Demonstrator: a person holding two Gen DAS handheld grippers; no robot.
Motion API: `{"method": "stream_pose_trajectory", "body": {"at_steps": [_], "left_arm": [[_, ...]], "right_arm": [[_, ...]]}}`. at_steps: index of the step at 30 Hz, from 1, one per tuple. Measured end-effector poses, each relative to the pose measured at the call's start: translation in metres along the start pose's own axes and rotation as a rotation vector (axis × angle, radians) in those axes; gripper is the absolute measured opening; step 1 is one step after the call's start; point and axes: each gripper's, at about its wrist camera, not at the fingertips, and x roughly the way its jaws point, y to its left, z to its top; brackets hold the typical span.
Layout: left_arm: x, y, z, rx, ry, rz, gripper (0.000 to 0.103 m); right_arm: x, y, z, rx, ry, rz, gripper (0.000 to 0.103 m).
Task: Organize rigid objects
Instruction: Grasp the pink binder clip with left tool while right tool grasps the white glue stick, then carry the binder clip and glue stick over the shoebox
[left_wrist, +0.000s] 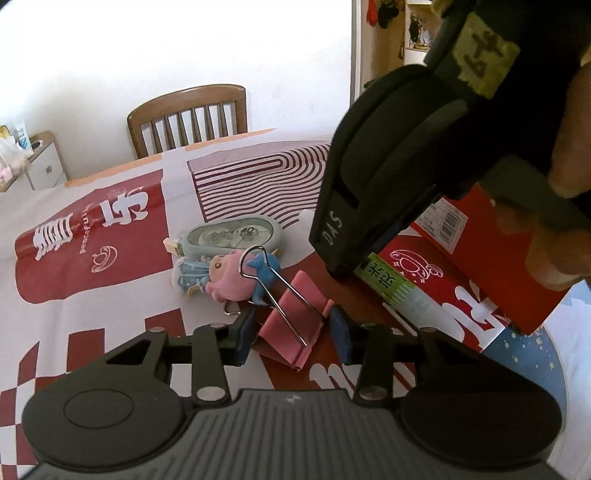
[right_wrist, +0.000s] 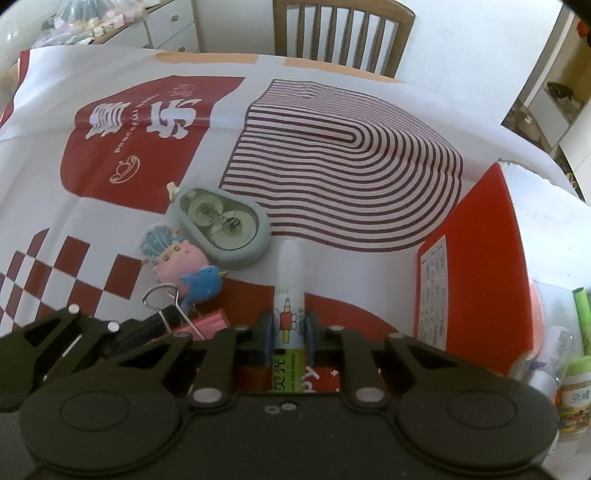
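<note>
Both tongs clenched near the desk's middle.
My left tongs (left_wrist: 291, 336) gripped the binder clip (left_wrist: 291, 325), right tongs (right_wrist: 288, 339) the glue pen (right_wrist: 290, 288); lifting carelessly could snag the toy (left_wrist: 221, 277).

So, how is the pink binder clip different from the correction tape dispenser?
The pink binder clip sits between the left gripper pads; the correction tape dispenser lies free. The clip is angular, with wire handles; the dispenser is rounded, grey-green, showing two reels inside. Both are on the tablecloth.
</note>
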Motion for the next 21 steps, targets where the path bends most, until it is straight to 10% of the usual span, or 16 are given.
{"method": "stream_pose_trajectory", "body": {"at_steps": [21], "left_arm": [[-0.061,0.008,-0.008,-0.124,-0.016,-0.009,0.029]], "right_arm": [[-0.071,-0.002,-0.066,0.067,-0.035,0.139,0.016]]}}
